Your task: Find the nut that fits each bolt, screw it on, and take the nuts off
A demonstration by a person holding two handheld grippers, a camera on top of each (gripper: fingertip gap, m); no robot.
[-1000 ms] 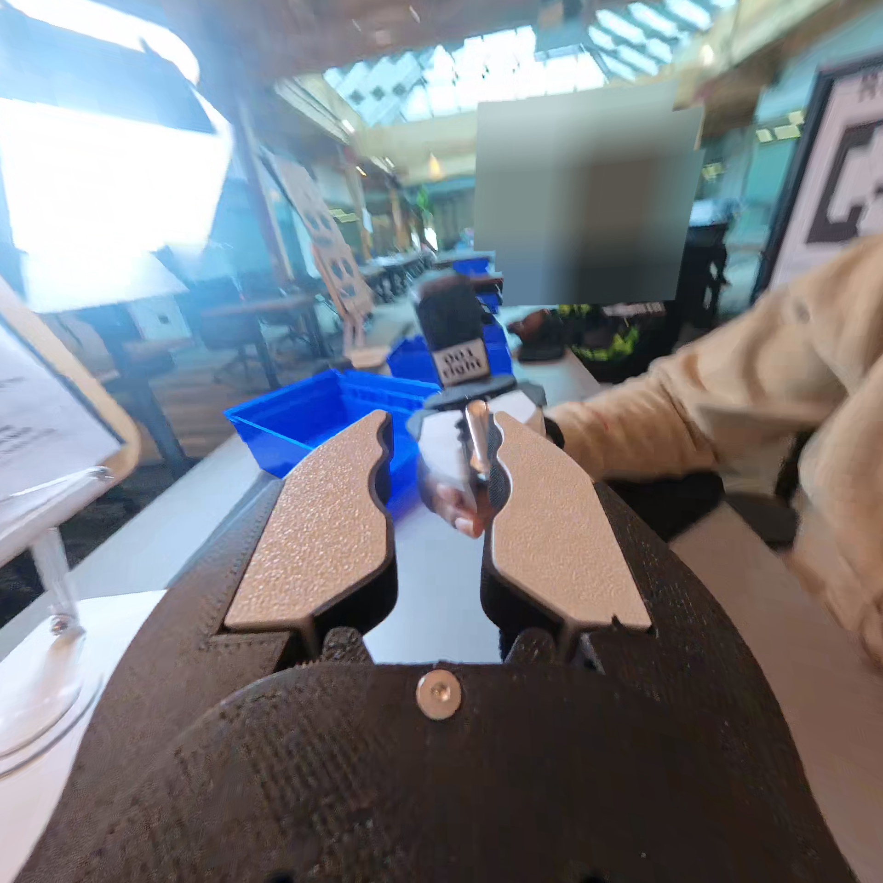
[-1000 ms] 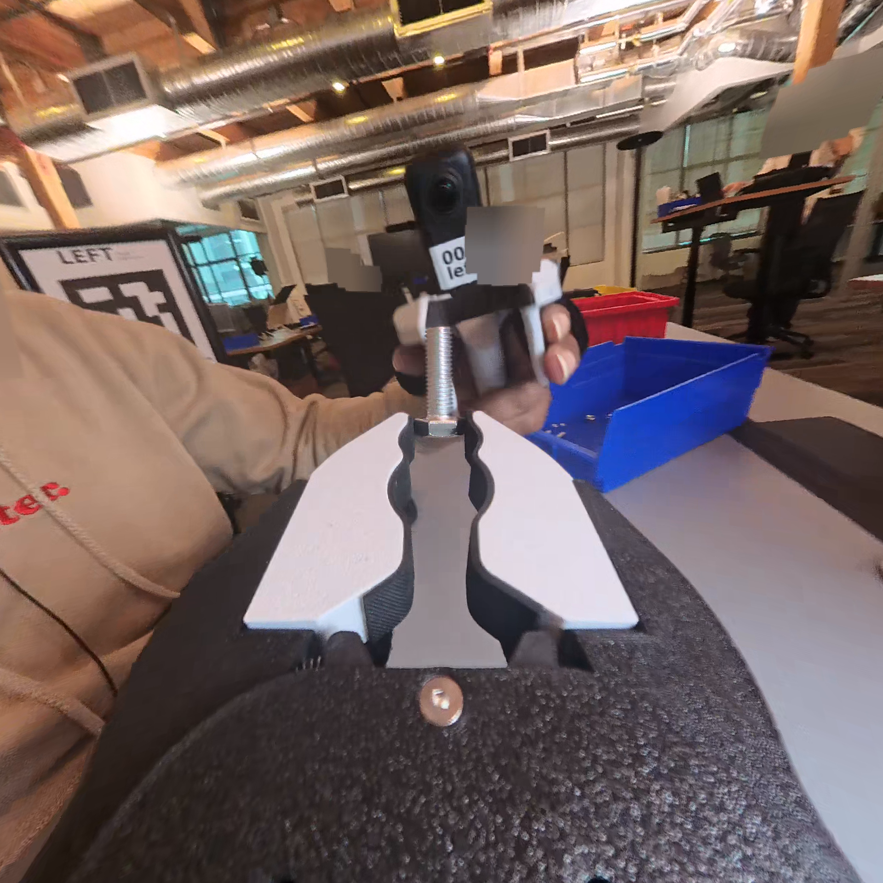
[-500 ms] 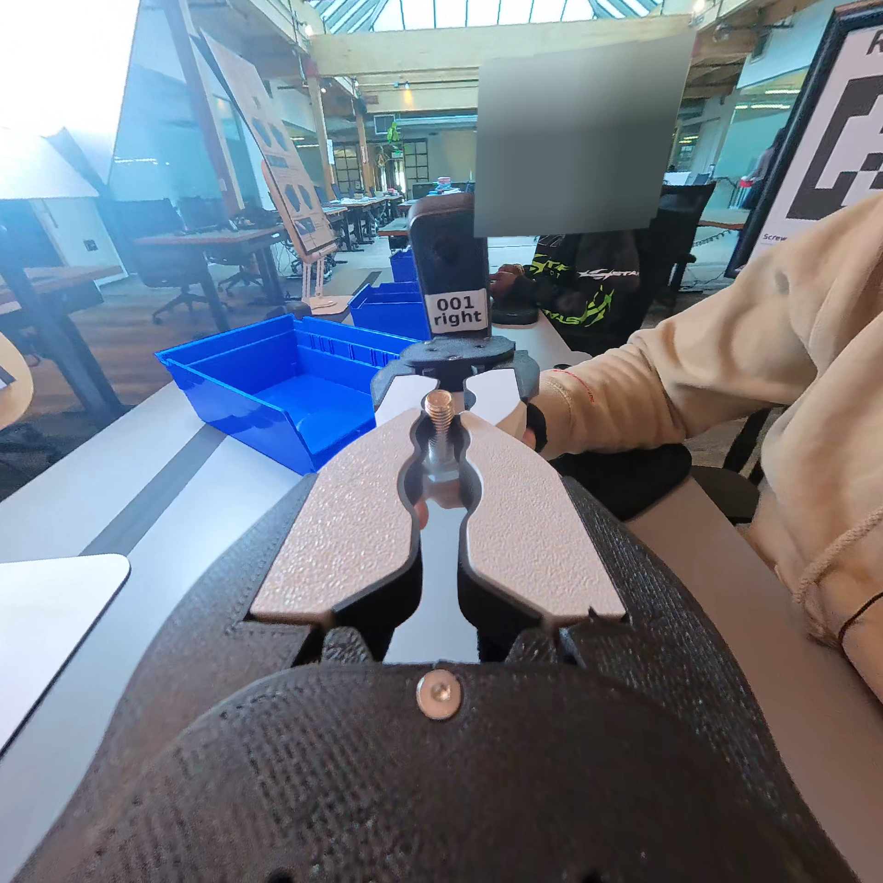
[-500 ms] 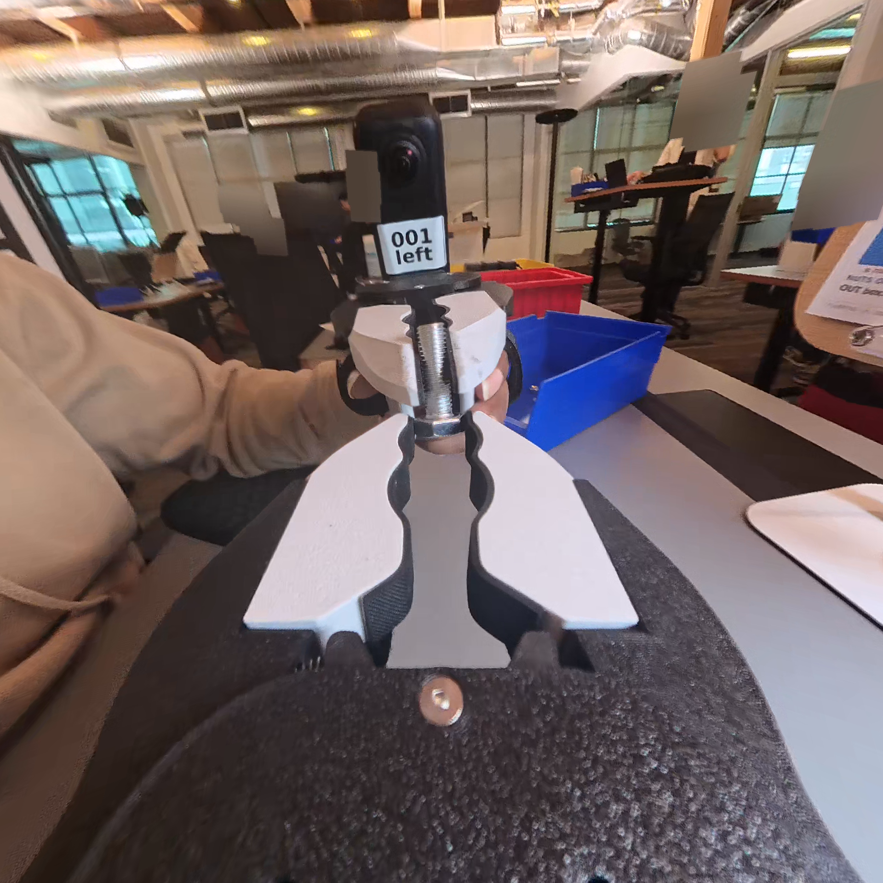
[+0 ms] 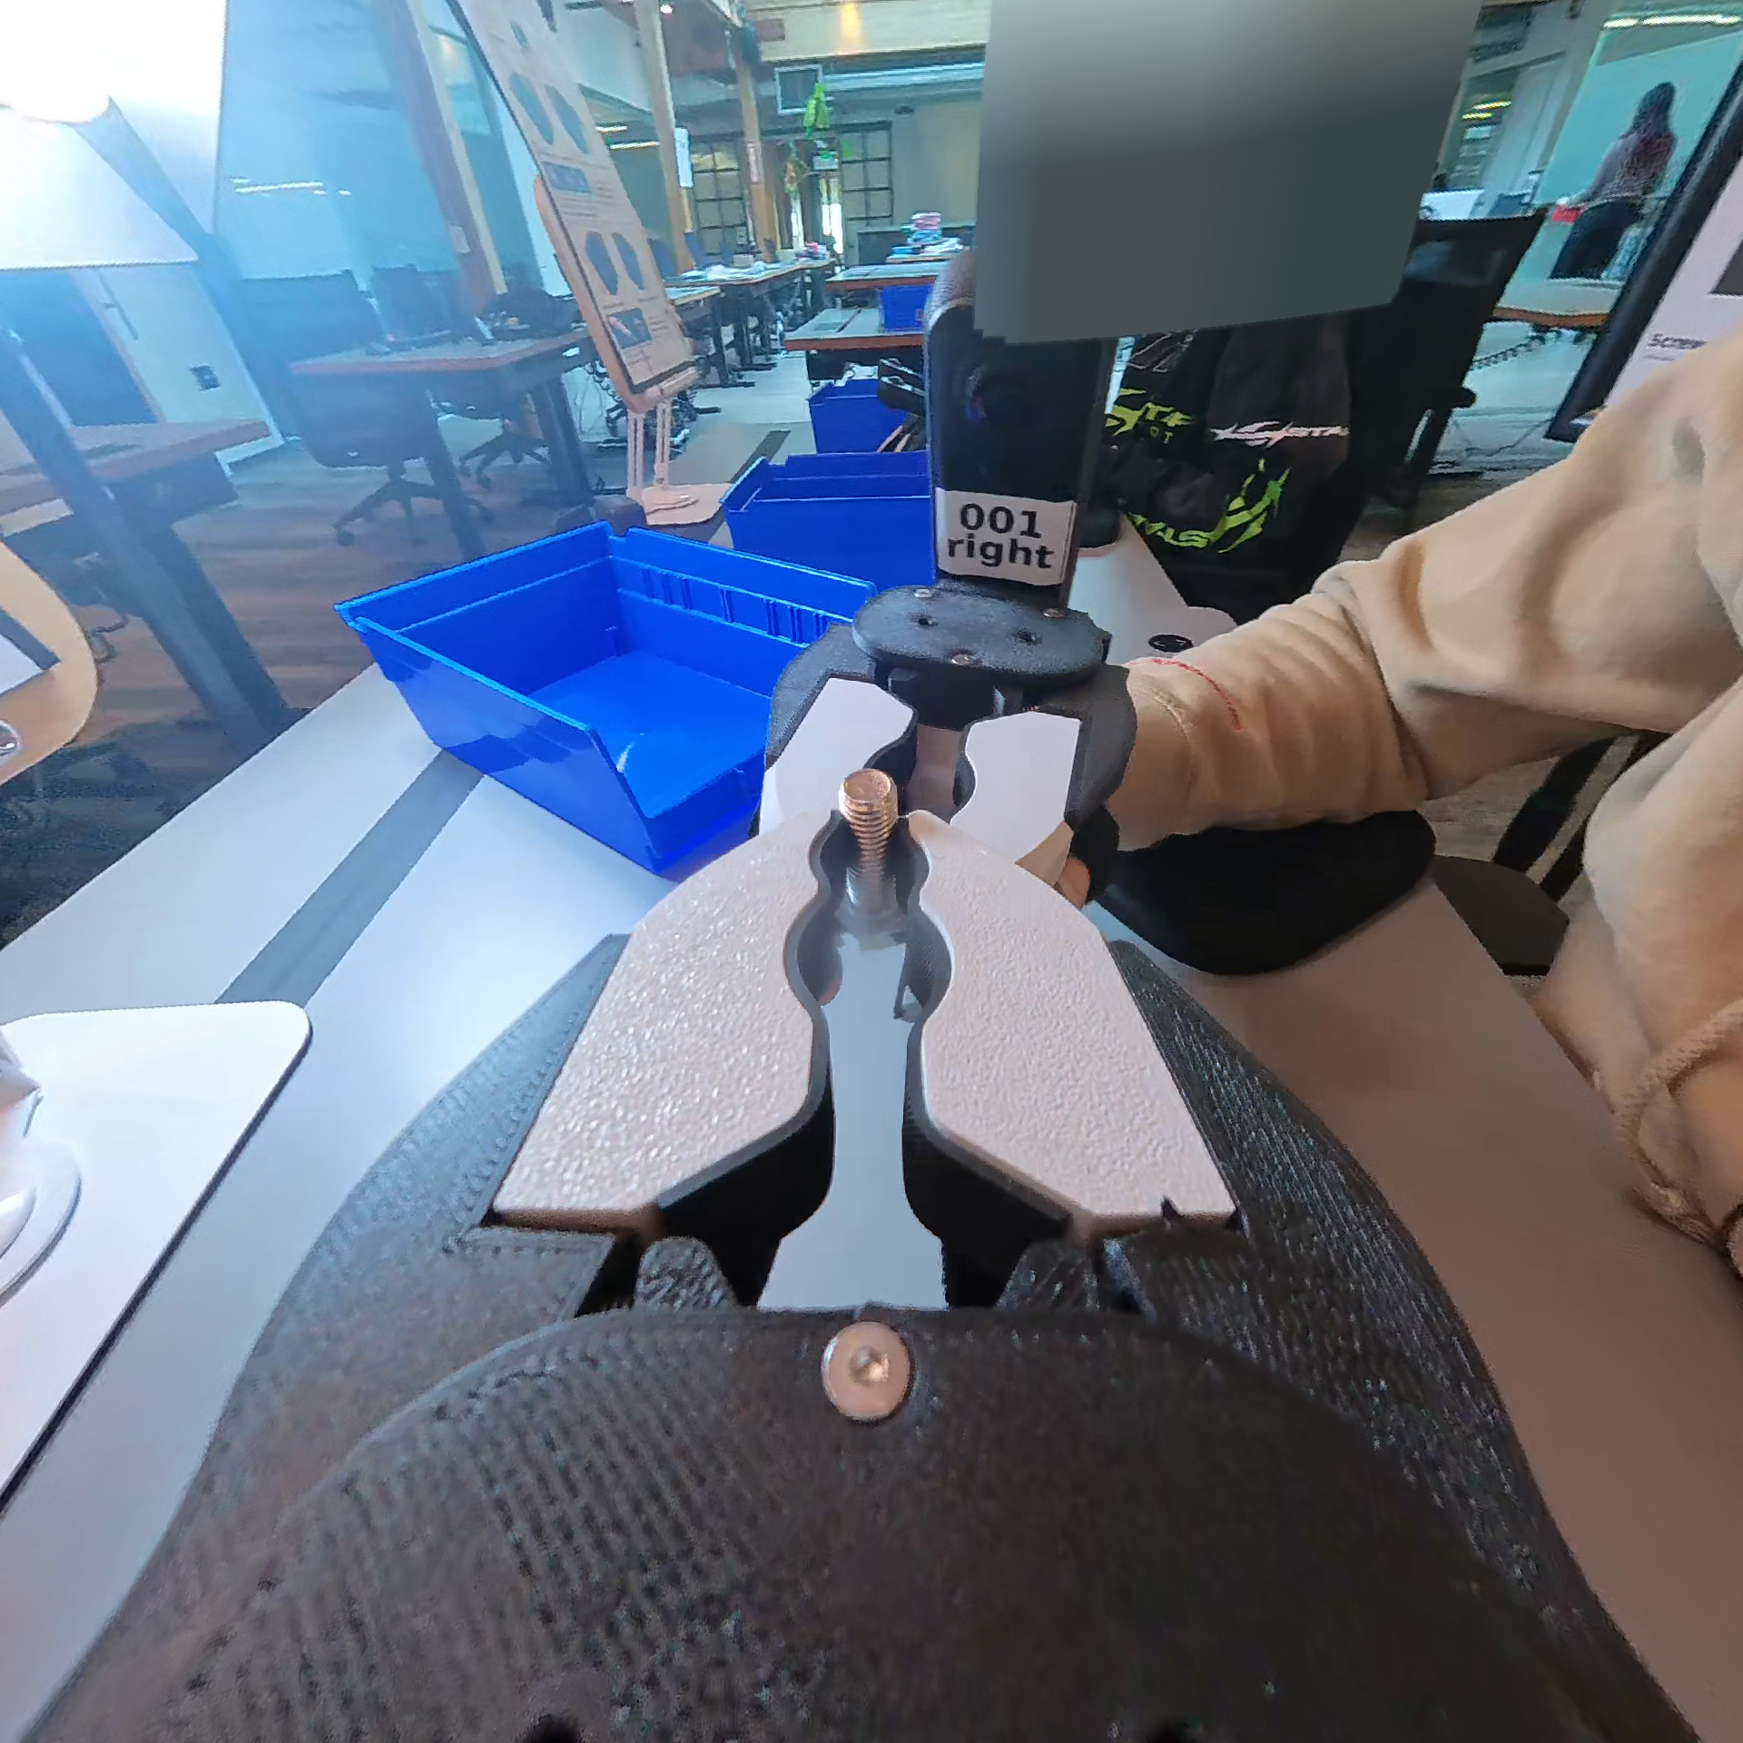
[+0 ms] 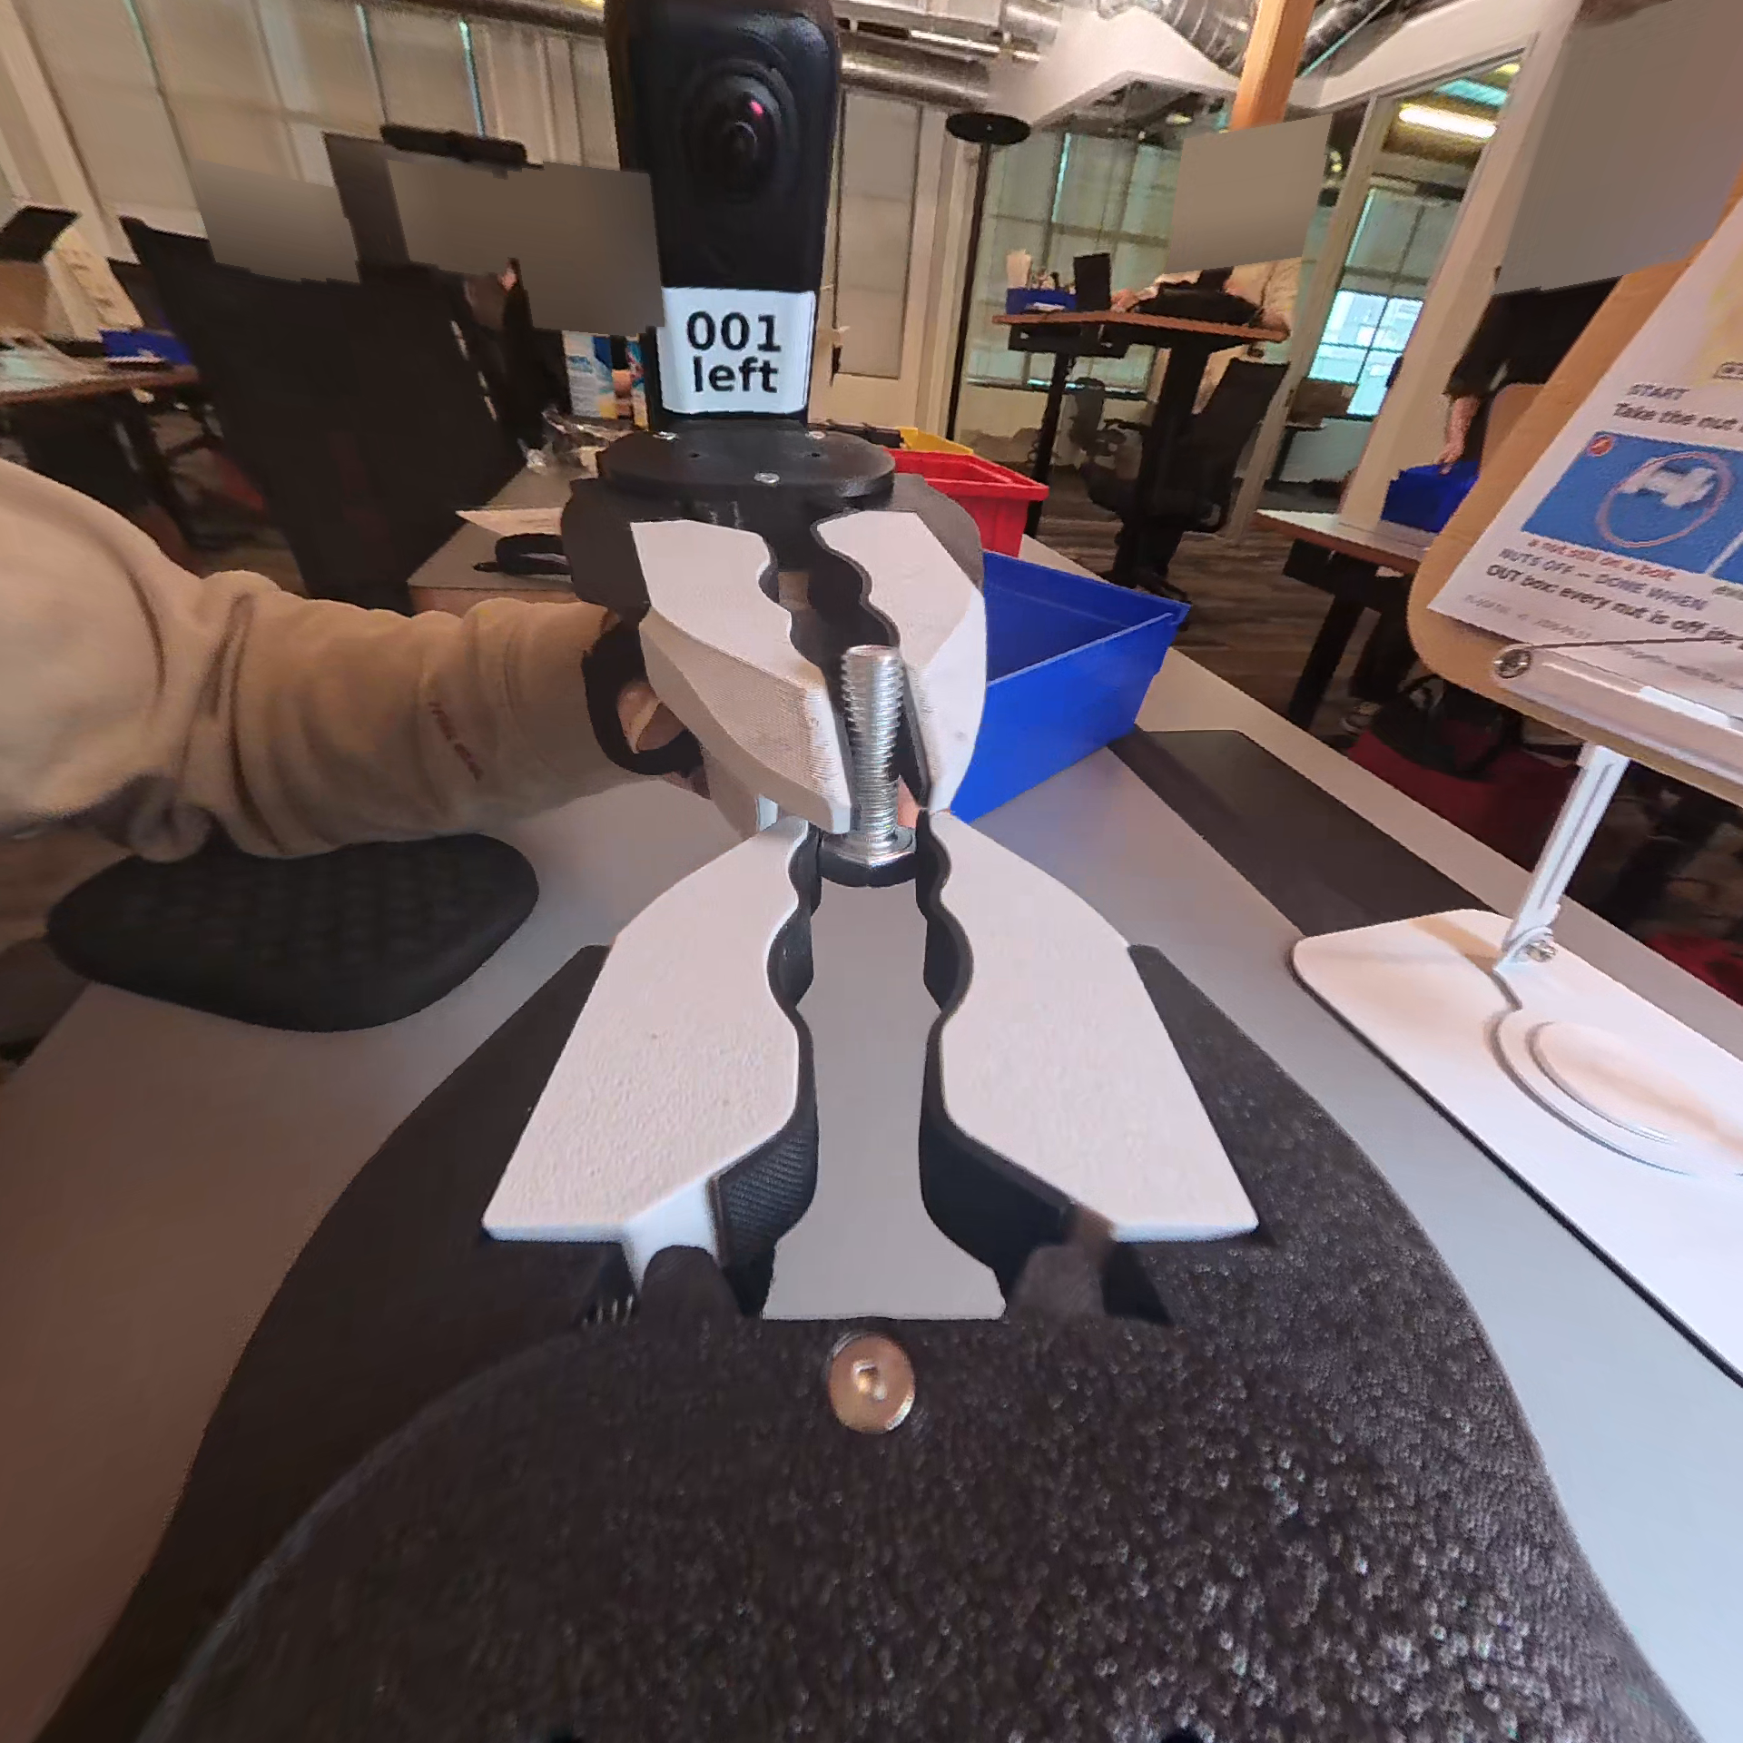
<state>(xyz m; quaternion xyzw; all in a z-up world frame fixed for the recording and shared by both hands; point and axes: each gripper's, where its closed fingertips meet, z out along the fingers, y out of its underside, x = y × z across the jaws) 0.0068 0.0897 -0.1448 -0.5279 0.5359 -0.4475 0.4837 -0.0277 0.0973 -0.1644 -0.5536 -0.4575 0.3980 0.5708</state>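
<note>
While the bolt (image 6: 872, 745) is held upright by its threaded shank in the closed left claw (image 5: 866, 872), its lower end is pinched at the nut (image 6: 866, 847) by the tips of the right claw (image 6: 868, 854), presumably so one can be turned against the other. Both are held above the desk (image 6: 1179, 849). White printed labels are borne by the camera posts; their wording is left unquoted.

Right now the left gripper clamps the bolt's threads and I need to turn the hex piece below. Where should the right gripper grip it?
On two opposite flats of the hex piece, coming in level from opposite the left gripper: the bolt stands upright, and that side is free.
</note>
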